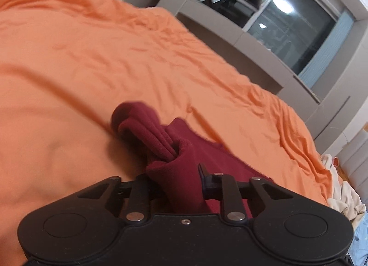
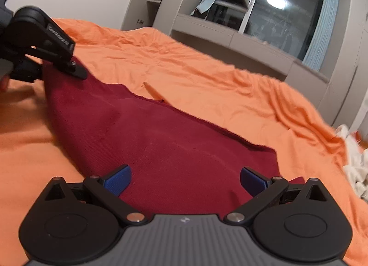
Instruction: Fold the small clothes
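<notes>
A dark red garment (image 2: pixel 165 146) lies spread on the orange bedsheet (image 2: pixel 207 77). In the left wrist view my left gripper (image 1: pixel 177 178) is shut on a bunched fold of the red garment (image 1: pixel 161 142), which fills the gap between its fingers. The left gripper also shows in the right wrist view (image 2: pixel 46 59) at the cloth's far left corner. My right gripper (image 2: pixel 184 181) is open, its blue pads (image 2: pixel 119 181) wide apart just over the near part of the garment, holding nothing.
The orange sheet (image 1: pixel 92 59) covers the whole bed. A pile of cream and pale clothes (image 1: pixel 342 197) sits at the bed's right edge; it also shows in the right wrist view (image 2: pixel 354 165). A grey window bench and dark window (image 2: pixel 276 24) stand beyond the bed.
</notes>
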